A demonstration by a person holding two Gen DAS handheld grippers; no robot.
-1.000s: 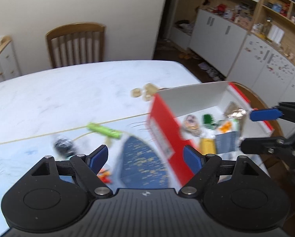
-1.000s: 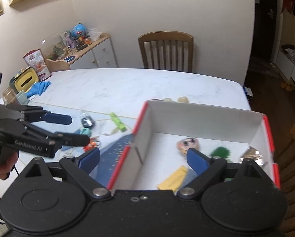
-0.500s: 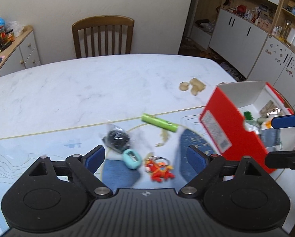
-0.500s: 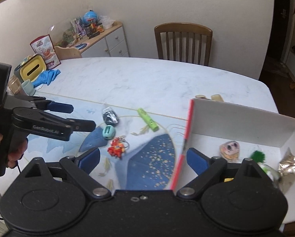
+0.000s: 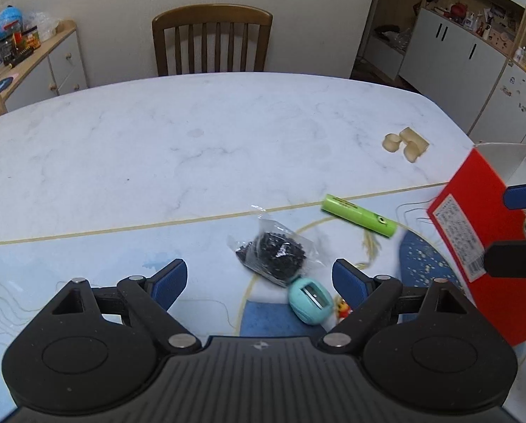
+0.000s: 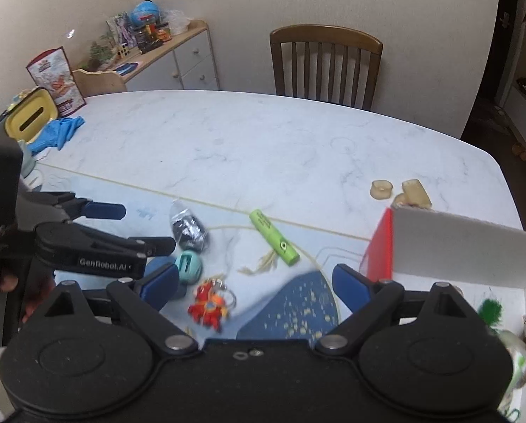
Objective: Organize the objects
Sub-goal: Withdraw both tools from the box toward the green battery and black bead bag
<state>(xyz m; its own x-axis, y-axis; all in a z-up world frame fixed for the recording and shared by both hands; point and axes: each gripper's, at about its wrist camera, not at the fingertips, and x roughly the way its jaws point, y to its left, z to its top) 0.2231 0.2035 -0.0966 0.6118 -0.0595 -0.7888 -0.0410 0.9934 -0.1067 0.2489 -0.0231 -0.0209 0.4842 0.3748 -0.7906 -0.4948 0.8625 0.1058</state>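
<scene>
Both tongs are spread wide with nothing between their pads. The left tongs hang over a clear bag of black beads and a teal egg-shaped gadget touching the bag's near side. The right tongs hover above a red keychain figure. A green tube lies on the surface between these and the red-sided box at the right.

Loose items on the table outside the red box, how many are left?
5, counting the beige pieces behind the box as one cluster: green tube, black bag, teal case, red keychain. Others may be hidden behind the claws.
</scene>
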